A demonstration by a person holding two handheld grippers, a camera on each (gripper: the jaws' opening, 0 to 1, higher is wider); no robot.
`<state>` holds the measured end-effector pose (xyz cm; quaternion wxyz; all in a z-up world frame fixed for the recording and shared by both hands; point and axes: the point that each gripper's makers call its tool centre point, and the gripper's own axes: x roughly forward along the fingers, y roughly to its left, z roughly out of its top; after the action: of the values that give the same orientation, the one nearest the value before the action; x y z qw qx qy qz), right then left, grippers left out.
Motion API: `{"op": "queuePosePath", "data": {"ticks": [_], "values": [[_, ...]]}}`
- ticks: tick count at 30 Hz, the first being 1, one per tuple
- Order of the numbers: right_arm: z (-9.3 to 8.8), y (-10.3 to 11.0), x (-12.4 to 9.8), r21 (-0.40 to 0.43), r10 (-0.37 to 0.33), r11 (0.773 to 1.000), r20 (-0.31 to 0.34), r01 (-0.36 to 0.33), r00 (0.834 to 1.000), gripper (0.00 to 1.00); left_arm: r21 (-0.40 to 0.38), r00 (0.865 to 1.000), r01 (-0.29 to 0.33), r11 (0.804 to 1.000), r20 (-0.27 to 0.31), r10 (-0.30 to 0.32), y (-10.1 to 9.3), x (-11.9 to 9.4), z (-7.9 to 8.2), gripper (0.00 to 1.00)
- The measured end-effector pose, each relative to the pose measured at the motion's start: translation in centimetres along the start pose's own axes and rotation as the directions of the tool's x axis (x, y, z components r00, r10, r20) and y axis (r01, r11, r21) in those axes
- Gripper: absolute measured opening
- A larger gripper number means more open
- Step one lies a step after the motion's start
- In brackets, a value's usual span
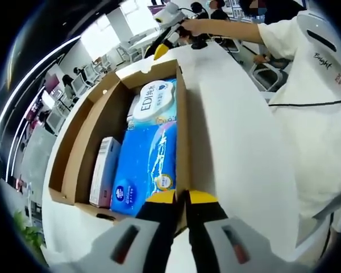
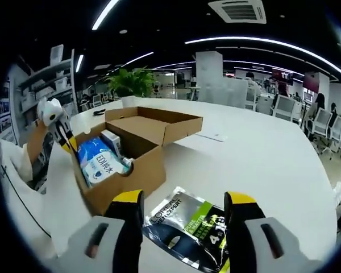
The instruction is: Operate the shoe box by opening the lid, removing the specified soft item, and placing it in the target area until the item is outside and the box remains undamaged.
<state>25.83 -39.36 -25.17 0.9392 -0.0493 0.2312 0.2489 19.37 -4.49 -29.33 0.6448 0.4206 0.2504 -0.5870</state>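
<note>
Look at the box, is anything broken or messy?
Nothing looks broken. The shoe box sits open and whole on the white table, packs tidy inside. The left gripper pinches its wall, and a dark L'Oreal pouch lies outside between the right gripper's jaws.

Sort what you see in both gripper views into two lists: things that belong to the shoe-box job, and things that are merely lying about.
Belonging to the job:
- cardboard shoe box, lid open
- blue soft pack inside it
- dark pouch on the table, between the right gripper's jaws
- left gripper, shut at the box edge

Lying about:
- potted plant
- office chairs
</note>
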Motion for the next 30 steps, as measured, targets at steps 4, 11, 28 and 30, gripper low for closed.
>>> {"op": "queuePosePath", "data": {"ticks": [4,11,28,30], "values": [[0.0,-0.3,-0.3,0.019,-0.006,1.0,0.005,0.006,1.0,0.58,-0.009,1.0,0.016,1.0,-0.017,-0.016,-0.1,0.0,-0.1,0.05],[-0.2,0.7,-0.2,-0.002,0.013,1.0,-0.009,-0.013,1.0,0.44,-0.036,0.99,0.123,0.992,-0.07,-0.125,-0.7,0.0,-0.3,0.09],[0.3,1.8,-0.6,-0.007,0.037,0.999,0.055,-0.037,0.998,0.59,-0.049,0.973,0.129,0.99,-0.186,-0.136,-0.6,0.5,-0.7,0.01],[0.2,2.0,-0.4,-0.003,0.035,0.999,0.07,-0.035,0.997,0.57,-0.032,0.968,0.127,0.991,-0.214,-0.131,-0.7,0.5,-0.8,0.01]]}}
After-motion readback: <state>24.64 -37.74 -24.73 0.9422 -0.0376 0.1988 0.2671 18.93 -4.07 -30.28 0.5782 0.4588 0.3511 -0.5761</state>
